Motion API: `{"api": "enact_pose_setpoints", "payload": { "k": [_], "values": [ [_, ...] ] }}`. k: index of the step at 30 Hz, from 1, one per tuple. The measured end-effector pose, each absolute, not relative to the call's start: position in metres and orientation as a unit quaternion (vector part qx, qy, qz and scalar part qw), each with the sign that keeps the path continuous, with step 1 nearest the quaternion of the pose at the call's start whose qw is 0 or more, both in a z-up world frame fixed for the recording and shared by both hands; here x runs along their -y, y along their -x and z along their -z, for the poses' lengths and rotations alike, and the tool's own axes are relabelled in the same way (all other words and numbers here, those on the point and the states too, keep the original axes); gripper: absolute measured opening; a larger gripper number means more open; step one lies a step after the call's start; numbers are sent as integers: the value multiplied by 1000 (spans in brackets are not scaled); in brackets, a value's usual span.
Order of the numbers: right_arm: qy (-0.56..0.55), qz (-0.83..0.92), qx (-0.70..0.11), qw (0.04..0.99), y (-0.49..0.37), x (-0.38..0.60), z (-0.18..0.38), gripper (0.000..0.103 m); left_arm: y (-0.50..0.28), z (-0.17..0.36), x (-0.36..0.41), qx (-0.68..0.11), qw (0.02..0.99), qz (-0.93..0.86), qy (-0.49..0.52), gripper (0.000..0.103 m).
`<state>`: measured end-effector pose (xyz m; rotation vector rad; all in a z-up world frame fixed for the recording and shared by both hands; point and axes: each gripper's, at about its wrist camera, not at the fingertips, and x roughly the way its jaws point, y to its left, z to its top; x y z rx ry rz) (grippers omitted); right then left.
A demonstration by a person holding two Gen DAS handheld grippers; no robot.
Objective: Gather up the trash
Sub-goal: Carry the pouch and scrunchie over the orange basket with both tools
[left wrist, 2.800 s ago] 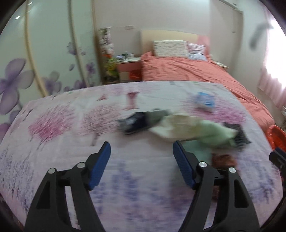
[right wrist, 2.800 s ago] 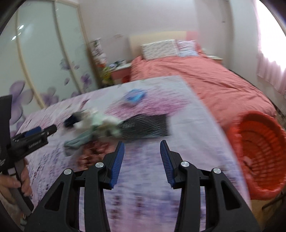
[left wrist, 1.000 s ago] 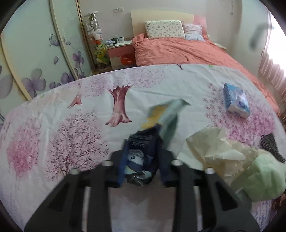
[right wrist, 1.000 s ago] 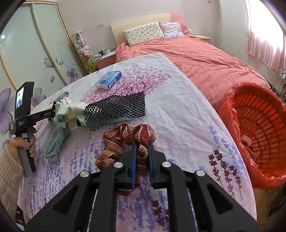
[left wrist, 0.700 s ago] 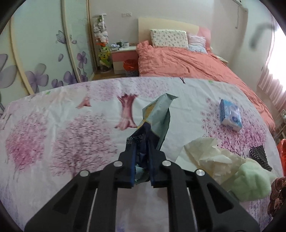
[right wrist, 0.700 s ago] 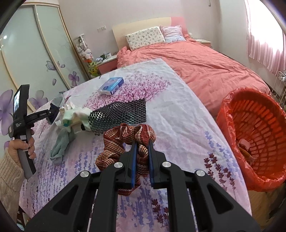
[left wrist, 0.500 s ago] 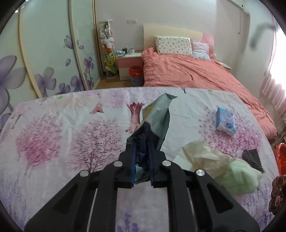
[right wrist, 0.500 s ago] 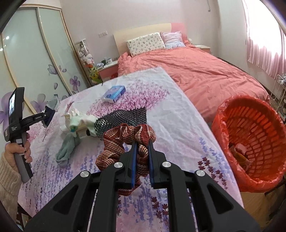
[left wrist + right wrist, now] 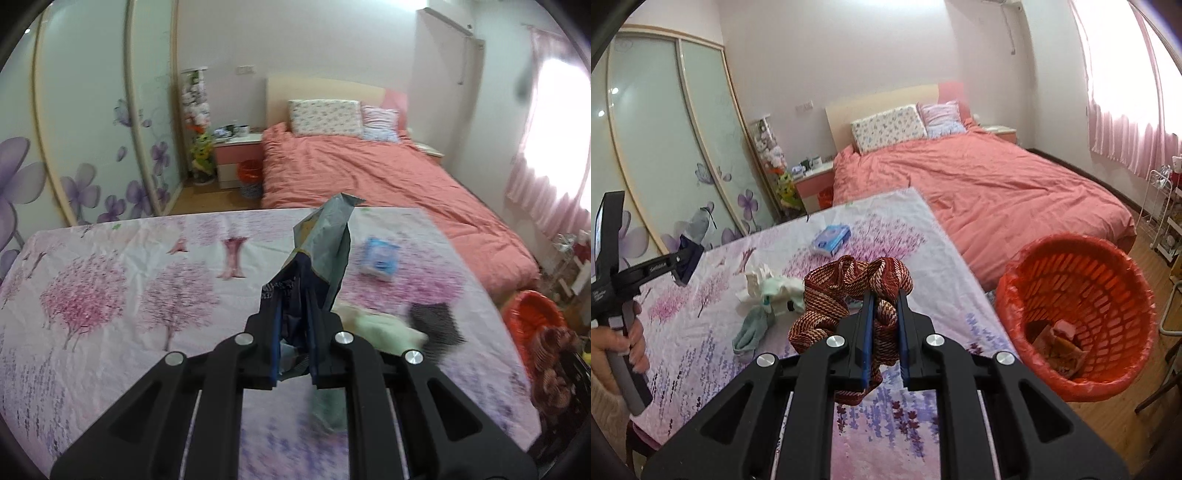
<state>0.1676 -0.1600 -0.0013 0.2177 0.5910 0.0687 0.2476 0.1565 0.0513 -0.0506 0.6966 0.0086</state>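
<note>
With both grippers loaded and lifted off the table (image 9: 945, 236), the step in hand looks like carry-to-bin.

Left gripper (image 9: 293, 343): jaws have just been closing, now narrow, clamped on a dark blue snack wrapper (image 9: 317, 251) that sticks up toward 12 o'clock from the pads. In the right wrist view the same gripper sits at 9 o'clock, held by a hand (image 9: 626, 343).

Left on the table: crumpled tissues (image 9: 768, 290) and a greenish cloth (image 9: 750, 334) at about 10 o'clock of the right gripper, and a blue tissue pack (image 9: 830, 239) at about 11 o'clock.

Right gripper (image 9: 884, 325): jaws narrow, pinching a red woven scrunchie (image 9: 849, 291), which hangs clear of the table.

Red basket (image 9: 1075, 321) sits on the floor off the table edge, at 3 o'clock of the right gripper, some trash already inside.

Next move, as I judge it: swing right gripper over the basket rim, open, drop; left follows across the table. Wrapper is light, may cling to the pads.
</note>
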Motion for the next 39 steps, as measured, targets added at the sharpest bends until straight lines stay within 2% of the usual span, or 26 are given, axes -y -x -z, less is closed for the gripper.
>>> {"api": "enact_pose_setpoints", "payload": {
  "k": [12,21,39],
  "values": [
    [-129,25,-238,962,-142,207,-22,12,-206,-77,-57,-324,938,122,9,13],
    [-147,85,-207,963,-127,256,-23,12,-194,-75,19,-326,923,202,9,13],
    [-191,174,-203,945,-137,351,12,12,-208,-17,177,-377,872,312,3,13]
  ]
}}
